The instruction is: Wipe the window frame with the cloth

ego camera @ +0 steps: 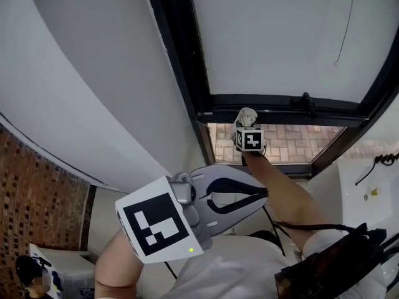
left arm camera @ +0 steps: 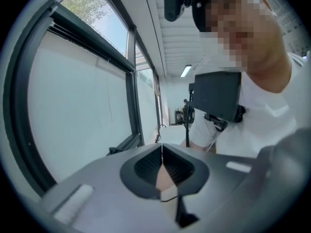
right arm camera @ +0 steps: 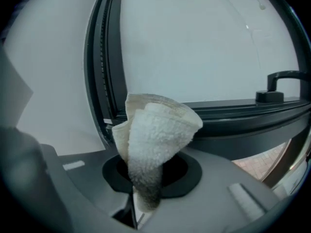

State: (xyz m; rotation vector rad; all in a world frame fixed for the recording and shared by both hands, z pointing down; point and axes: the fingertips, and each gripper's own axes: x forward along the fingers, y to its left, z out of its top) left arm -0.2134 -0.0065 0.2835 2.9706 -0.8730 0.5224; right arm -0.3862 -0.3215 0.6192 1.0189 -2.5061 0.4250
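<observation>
Right now the right gripper (ego camera: 248,129) has its jaws clamped on the lower end of a cream terry cloth (right arm camera: 156,127). The cloth's loose, bunched top stands by the corner of the dark metal window frame (right arm camera: 104,67); contact isn't clear. Only a narrow pinch is held, so a hard drag along the rail could pull the cloth free. The floppy top could also fold away and leave hard jaws scraping, or snag the black window handle (right arm camera: 278,84). The left gripper (left arm camera: 162,154) hangs near the person's body, jaws together on nothing.
</observation>
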